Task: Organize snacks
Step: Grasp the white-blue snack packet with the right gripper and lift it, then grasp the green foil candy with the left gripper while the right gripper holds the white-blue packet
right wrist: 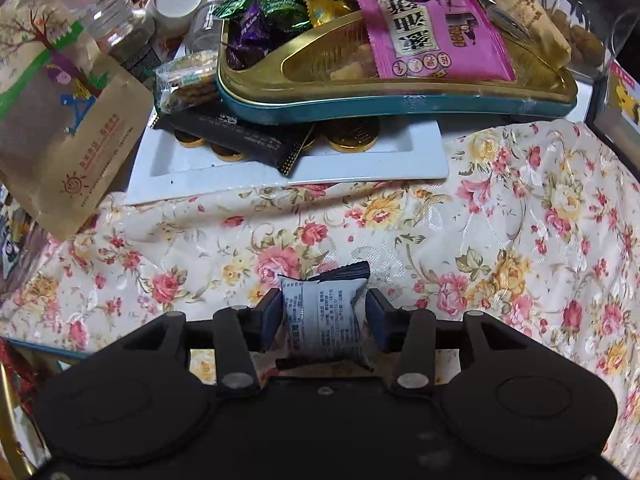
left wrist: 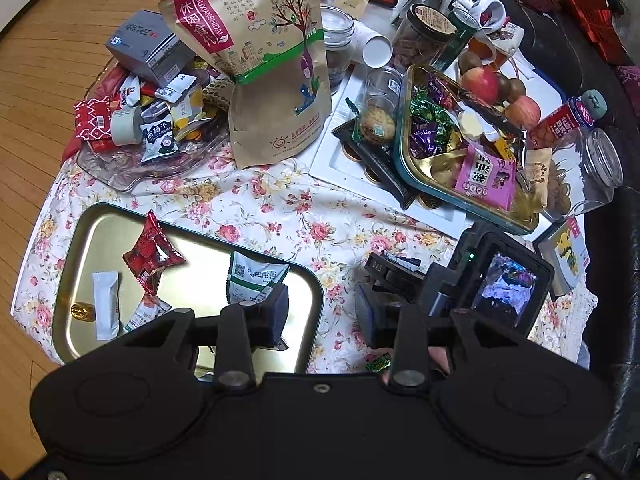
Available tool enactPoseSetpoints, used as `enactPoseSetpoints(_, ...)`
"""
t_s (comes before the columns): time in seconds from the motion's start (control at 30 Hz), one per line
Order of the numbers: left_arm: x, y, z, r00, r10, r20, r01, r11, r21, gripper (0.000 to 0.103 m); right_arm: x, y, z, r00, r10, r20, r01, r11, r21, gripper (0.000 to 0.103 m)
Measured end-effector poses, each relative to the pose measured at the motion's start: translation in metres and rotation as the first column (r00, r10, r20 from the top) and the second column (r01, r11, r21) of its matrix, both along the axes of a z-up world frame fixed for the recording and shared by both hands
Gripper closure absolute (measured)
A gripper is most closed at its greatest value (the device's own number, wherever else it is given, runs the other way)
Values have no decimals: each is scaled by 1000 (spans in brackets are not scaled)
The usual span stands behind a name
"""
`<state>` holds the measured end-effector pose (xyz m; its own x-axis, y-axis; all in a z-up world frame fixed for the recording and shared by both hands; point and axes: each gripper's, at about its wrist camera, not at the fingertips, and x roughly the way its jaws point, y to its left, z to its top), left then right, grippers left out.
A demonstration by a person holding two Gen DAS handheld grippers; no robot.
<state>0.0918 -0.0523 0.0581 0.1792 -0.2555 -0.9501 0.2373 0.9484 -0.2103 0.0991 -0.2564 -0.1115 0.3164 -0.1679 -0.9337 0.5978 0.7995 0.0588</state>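
My left gripper [left wrist: 322,312] is open and empty, above the right end of a gold metal tray [left wrist: 280,356] on the floral cloth. The tray holds a red wrapper [left wrist: 150,254], a white bar [left wrist: 106,306], a green-and-white packet [left wrist: 256,278] and a gold candy [left wrist: 82,312]. My right gripper [right wrist: 322,316] is shut on a small silver-grey snack packet [right wrist: 320,316] with printed text, held above the cloth. The right gripper also shows in the left wrist view [left wrist: 390,276], right of the tray. A small green candy [left wrist: 378,362] lies near the left gripper's right finger.
A teal-rimmed gold tin [right wrist: 400,104] of candies with a pink packet [right wrist: 432,36] sits on a white tray [right wrist: 280,168] with gold coins. A tall kraft bag [left wrist: 272,60], a glass dish of snacks [left wrist: 132,160], jars and fruit [left wrist: 484,84] crowd the back.
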Motion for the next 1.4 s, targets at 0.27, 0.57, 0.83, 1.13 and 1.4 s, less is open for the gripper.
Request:
enactPoseSetpoints(0.27,-2,-4,-2,1000,-9,-7,9,1000,5,56,-7,7,-3,998,52,27,-50,996,-79,56)
enactPoseSetpoints(0.57,-3,-7,-3,1000,-19,-5,20,1000,13,56,-11,9,-3,995,104,10,-103,990,-93,57)
enactPoseSetpoints(0.83,-6,-15,-8,999,-41,-4,41,999,35,56,-35,-6,5,997,75,-12,-75,997,-13,70)
enactPoseSetpoints(1.13,-34,-52,-31,981,-192,-38,194,978,77,56,-104,-31,36,1000,-11,-27,14,995,100,70)
enactPoseSetpoints(1.4,-71,-89,-68,933,-356,-59,361,918,162,56,-171,-44,75,997,-62,-41,65,996,67,70)
